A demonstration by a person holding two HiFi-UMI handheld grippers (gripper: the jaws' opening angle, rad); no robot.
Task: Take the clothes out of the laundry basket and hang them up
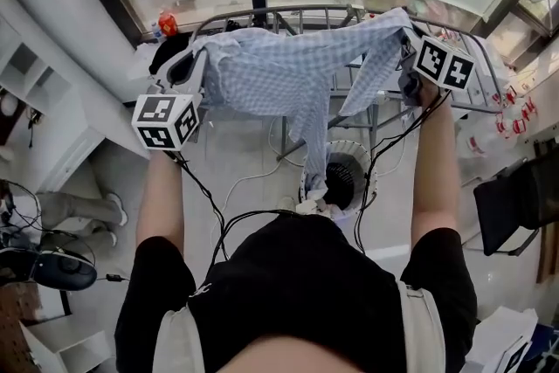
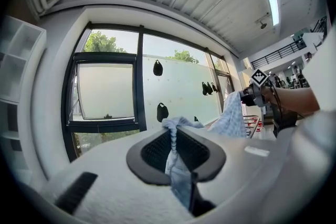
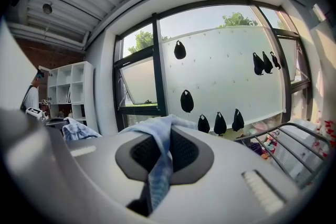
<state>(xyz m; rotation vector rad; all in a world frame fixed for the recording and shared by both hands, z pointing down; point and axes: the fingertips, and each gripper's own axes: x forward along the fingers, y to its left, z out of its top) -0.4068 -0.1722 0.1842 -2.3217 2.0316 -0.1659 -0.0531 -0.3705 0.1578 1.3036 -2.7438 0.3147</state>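
A light blue checked shirt (image 1: 288, 74) is stretched out in the air between my two grippers, above the metal drying rack (image 1: 297, 13). My left gripper (image 1: 194, 70) is shut on the shirt's left edge; its own view shows the blue cloth (image 2: 176, 165) pinched between the dark pads. On the right, my right gripper (image 1: 409, 52) is shut on the other edge, with the cloth (image 3: 160, 165) clamped in its jaws. One sleeve hangs down to the white laundry basket (image 1: 342, 179) on the floor below.
A dark garment (image 1: 175, 48) lies on the rack's left end. Large windows stand behind the rack. White shelves (image 1: 17, 83) are at the left, a black chair (image 1: 515, 205) at the right, and cables trail over the floor.
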